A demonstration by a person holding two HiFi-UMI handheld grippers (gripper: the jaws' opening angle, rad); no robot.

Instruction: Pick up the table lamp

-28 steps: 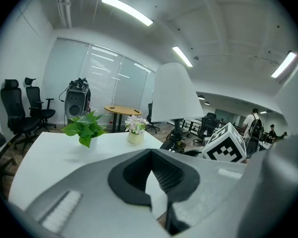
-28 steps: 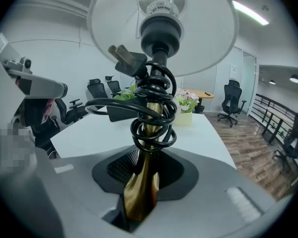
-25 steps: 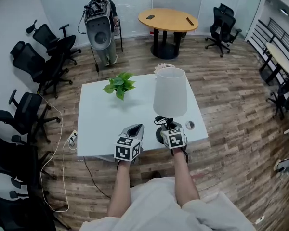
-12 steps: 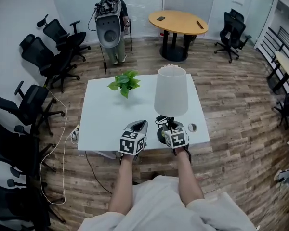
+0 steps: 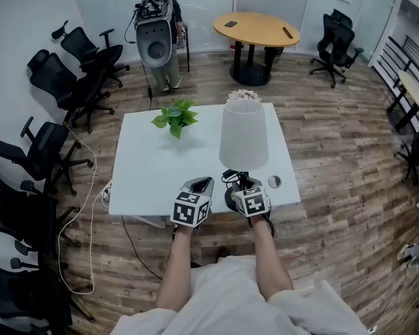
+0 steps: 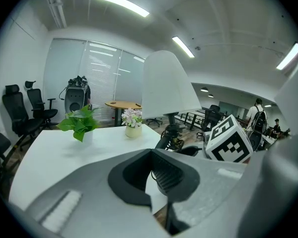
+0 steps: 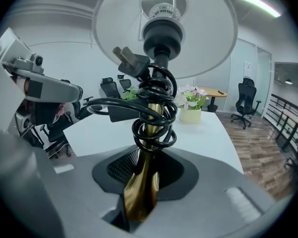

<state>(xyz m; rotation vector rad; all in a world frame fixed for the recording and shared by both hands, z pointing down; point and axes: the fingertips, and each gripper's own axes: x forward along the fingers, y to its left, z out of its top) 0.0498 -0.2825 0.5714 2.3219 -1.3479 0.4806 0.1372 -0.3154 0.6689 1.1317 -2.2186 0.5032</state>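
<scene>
The table lamp has a white shade [image 5: 244,142] and a brass stem [image 7: 143,182] with its black cord [image 7: 154,120] coiled round it. It stands near the front right edge of the white table [image 5: 153,173]. My right gripper [image 5: 242,187] is shut on the stem just above the base, and in the right gripper view its jaws [image 7: 141,202] press the brass from both sides. The left gripper [image 5: 200,185] hovers over the table's front edge, left of the lamp, shut and holding nothing. In the left gripper view [image 6: 159,207] the shade [image 6: 166,88] rises to the right.
A potted green plant [image 5: 173,121] and a small flower vase [image 5: 243,95] stand at the table's far side. A small round object [image 5: 274,181] lies right of the lamp's base. Black office chairs [image 5: 56,96] line the left. Beyond are a round wooden table [image 5: 258,30] and a person [image 5: 156,37].
The left gripper has edged forward over the table's front edge, a little nearer the lamp. The right gripper keeps its hold on the stem.
</scene>
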